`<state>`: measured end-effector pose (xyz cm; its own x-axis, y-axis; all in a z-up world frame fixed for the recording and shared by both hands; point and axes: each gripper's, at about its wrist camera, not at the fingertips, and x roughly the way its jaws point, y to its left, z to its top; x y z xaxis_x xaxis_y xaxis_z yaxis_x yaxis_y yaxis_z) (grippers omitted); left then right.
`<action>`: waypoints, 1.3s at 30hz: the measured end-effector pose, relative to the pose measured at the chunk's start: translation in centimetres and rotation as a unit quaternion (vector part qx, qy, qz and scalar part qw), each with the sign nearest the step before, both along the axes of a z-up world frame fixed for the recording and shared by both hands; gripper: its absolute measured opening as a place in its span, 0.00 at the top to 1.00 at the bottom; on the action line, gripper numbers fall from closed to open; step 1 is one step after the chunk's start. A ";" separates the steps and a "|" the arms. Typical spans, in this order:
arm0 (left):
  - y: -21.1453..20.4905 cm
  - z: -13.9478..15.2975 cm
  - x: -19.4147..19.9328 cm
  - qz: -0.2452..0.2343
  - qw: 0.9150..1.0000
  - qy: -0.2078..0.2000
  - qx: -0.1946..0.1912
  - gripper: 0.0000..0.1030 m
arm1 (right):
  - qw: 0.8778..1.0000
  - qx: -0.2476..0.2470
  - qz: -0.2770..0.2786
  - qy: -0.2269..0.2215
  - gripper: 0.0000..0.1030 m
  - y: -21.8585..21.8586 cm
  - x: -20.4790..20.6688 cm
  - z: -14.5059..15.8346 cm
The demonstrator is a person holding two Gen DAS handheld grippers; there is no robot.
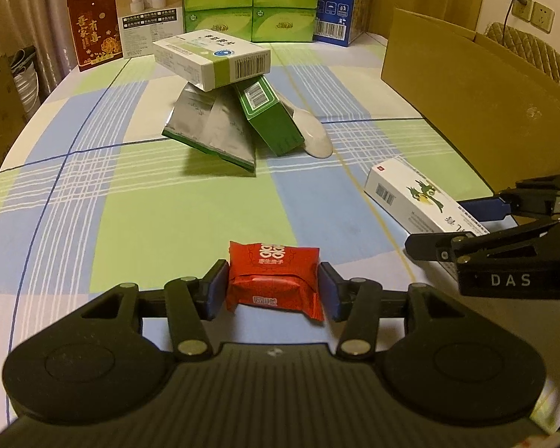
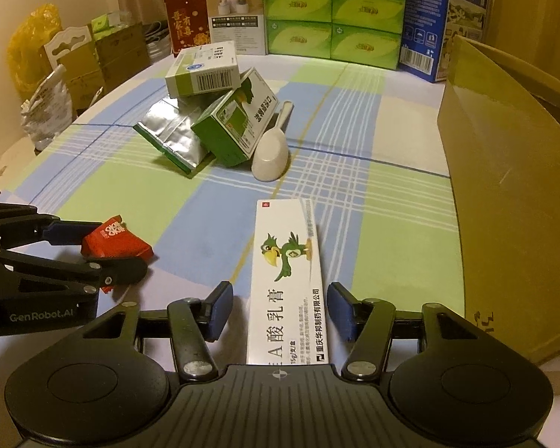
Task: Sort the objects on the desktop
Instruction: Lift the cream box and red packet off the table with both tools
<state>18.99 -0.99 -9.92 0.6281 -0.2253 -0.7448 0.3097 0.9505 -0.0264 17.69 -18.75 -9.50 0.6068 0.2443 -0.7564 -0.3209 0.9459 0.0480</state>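
Checked green-and-blue tabletop [image 1: 138, 201]: left gripper [image 1: 273, 289] fingers clench the small red foil packet [image 1: 274, 280] near the front edge; right gripper [image 2: 280, 308] fingers stand released around the long white ointment box [image 2: 287, 272].

My surface [image 1: 138, 201] wears a green-and-blue checked cloth; beige curtains [image 1: 37, 7] hang behind on the left, a wall socket [image 1: 541, 15] holds a plug under warm light.
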 end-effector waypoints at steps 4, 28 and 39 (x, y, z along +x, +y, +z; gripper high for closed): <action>-0.1 -0.1 0.1 -0.001 1.000 -0.002 0.002 0.52 | 1.000 -0.004 0.000 -0.002 0.59 0.1 0.0 0.0; -0.3 0.6 0.0 0.008 1.000 -0.007 0.005 0.64 | 1.000 0.007 -0.004 -0.019 0.66 0.4 -0.6 1.1; -0.3 0.5 0.0 0.011 1.000 -0.002 -0.001 0.64 | 1.000 0.009 -0.004 -0.020 0.66 0.6 -0.6 1.1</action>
